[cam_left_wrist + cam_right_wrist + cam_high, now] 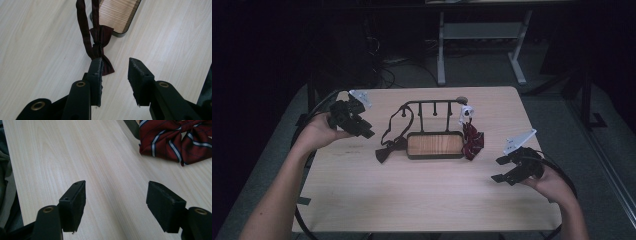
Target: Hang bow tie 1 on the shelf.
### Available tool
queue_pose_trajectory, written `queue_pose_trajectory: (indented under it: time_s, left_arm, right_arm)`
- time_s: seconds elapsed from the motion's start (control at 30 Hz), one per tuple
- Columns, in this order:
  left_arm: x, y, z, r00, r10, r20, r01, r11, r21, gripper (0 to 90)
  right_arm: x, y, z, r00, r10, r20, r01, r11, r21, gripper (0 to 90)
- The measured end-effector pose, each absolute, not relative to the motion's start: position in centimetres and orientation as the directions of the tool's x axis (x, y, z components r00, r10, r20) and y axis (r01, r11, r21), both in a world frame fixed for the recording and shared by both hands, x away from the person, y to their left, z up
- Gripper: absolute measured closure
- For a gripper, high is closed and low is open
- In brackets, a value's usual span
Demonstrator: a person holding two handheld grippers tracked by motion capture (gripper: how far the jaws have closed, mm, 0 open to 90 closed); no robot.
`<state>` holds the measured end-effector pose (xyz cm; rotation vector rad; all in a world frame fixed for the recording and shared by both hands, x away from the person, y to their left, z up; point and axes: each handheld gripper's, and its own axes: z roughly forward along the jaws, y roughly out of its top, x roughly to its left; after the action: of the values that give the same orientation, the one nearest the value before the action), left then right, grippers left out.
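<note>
Table of pale wood sitting in a dim room, bearing a rack, possibly for ties; left gripper and right gripper both gaping, gripping nothing.

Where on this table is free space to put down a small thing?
The near half of the table, between the left gripper and the right gripper, is bare wood. The far corners also look bare. It is crowded mid-table around the rack, with the dark bow tie and striped bow tie beside it.
</note>
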<state>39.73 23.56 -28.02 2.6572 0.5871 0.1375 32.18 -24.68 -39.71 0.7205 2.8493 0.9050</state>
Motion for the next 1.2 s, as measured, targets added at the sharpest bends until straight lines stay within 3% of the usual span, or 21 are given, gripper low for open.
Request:
queue_pose_trajectory:
  time_s: [1.2]
  left_arm:
    - [37.1, 26.0, -32.2, 0.898, 0.440, -0.022, 0.404, -0.805, 0.434, 55.0]
  right_arm:
    - [32.1, -25.0, -40.1, -0.882, 0.466, 0.071, 0.424, 0.717, 0.553, 30.7]
